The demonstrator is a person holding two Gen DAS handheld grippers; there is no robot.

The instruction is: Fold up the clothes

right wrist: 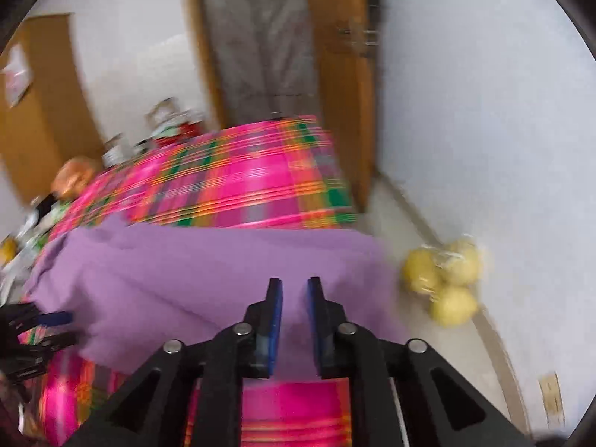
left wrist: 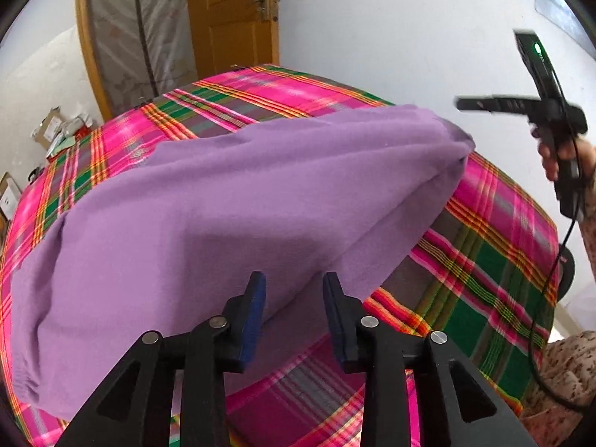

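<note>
One purple garment point(left wrist: 231, 193) was spread across the middle of the bed, on a pink, green and orange plaid sheet point(left wrist: 495, 268), already doubled over so that a soft rounded fold ran along its near-right side up to a bunched corner at the right end. The cloth was judged light, limp and a little fuzzy, likely a knit or fleece: it sagged and puckered at the left end, so no shape would be kept by it once lifted. The left gripper point(left wrist: 294, 287) was seen just over the near edge of the fold, its blue pads parted and nothing pinched between them. The right gripper point(right wrist: 294, 290) was likewise held over the near edge of the garment, its pads a narrow gap apart, with cloth visible behind the gap but not gripped. The right-wrist view was blurred. For the next fold, a hold at two corners of one edge was thought best, both layers being caught together, since a single layer would slide off the other. A bag of yellow fruit point(right wrist: 445, 281) was noted on the floor.
</note>
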